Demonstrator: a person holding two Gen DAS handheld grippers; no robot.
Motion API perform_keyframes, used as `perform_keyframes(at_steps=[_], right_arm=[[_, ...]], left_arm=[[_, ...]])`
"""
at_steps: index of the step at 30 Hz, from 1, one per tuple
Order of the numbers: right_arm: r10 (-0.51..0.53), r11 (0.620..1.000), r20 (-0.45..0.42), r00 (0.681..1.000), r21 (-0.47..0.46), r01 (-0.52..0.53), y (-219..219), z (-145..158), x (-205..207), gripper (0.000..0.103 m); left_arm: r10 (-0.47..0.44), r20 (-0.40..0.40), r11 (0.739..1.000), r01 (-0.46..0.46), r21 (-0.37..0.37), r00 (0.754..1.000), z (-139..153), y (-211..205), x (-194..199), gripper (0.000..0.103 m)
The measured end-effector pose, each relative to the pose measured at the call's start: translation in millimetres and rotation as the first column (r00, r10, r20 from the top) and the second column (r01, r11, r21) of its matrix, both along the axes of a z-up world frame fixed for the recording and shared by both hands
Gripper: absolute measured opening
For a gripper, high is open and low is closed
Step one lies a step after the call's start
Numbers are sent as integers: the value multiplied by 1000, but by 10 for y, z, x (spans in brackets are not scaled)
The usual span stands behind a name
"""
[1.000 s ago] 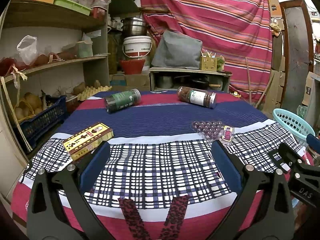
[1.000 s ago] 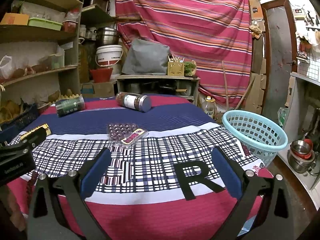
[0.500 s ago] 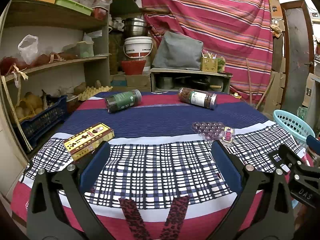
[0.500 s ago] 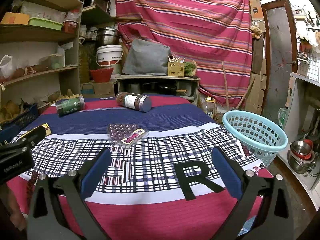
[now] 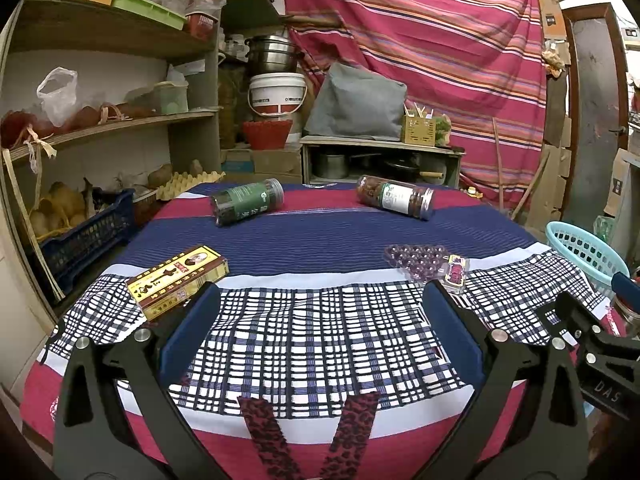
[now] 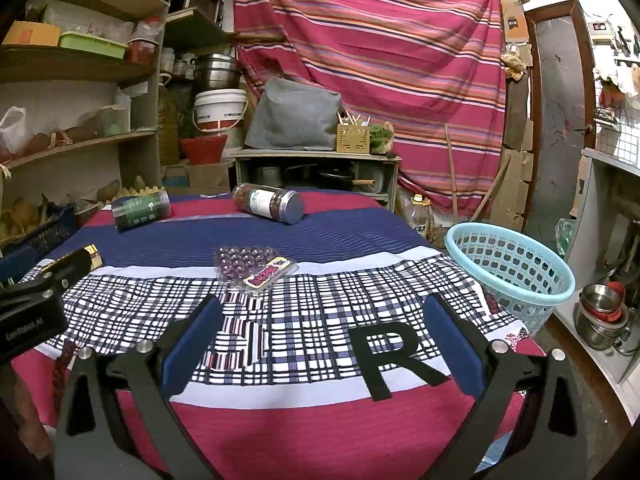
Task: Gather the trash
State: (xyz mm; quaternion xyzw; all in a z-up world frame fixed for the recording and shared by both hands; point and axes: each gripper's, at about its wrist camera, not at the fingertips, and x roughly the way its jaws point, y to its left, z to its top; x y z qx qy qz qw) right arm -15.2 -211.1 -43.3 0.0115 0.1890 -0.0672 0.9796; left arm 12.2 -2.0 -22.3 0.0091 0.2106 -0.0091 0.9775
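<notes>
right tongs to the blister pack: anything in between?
Nothing: only bare checked tablecloth lies between the open right tongs and the blister pack, seen in the right wrist view.

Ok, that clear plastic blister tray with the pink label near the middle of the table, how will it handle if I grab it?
The blister tray looks like thin clear plastic, so it is probably light and may flex or crackle under the jaws. It lies flat and low on the tablecloth, so pinching an edge could be fiddly; it may slide rather than lift. It is unlikely to roll.
</notes>
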Motion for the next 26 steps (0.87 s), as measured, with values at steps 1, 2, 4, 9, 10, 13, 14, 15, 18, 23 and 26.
perform_keyframes(at_steps=[1,2,4,9,10,13,14,15,18,23,26], right_arm=[[0,1000,1,1000,1,0,-4,1,-2,98],[0,1000,1,1000,3,0,-2,1,0,98],[0,1000,2,1000,9,0,-13,8,-7,98],[3,1000,1,1000,12,-3,-30,18,-8,98],[3,1000,1,1000,12,-3,-30,18,-7,98],[3,1000,1,1000,10,-3,-27,18,-9,98],[3,1000,1,1000,9,-3,-26,18,-9,98],[4,1000,2,1000,7,-4,-27,19,-9,98],[6,1000,2,1000,-3,-6,-35,16,-12,98],[7,1000,1,1000,-2,-7,-37,11,-9,98],[7,1000,1,1000,-3,-7,-41,12,-8,98]], left_arm=[[0,0,1000,0,1,1000,-2,1,-3,98],[0,-1,1000,0,3,1000,-1,-3,6,98],[2,1,1000,-2,5,1000,20,-6,-7,98],[7,3,1000,-7,9,1000,36,-32,-4,98],[7,2,1000,-7,10,1000,38,-40,3,98],[6,7,1000,-6,13,1000,41,-47,-8,98],[6,10,1000,-6,14,1000,45,-58,-8,98],[6,11,1000,-7,15,1000,45,-64,-17,98],[7,12,1000,-7,19,1000,41,-87,-6,98],[10,9,1000,-11,13,1000,36,-97,4,98],[13,7,1000,-13,10,1000,31,-107,0,98]])
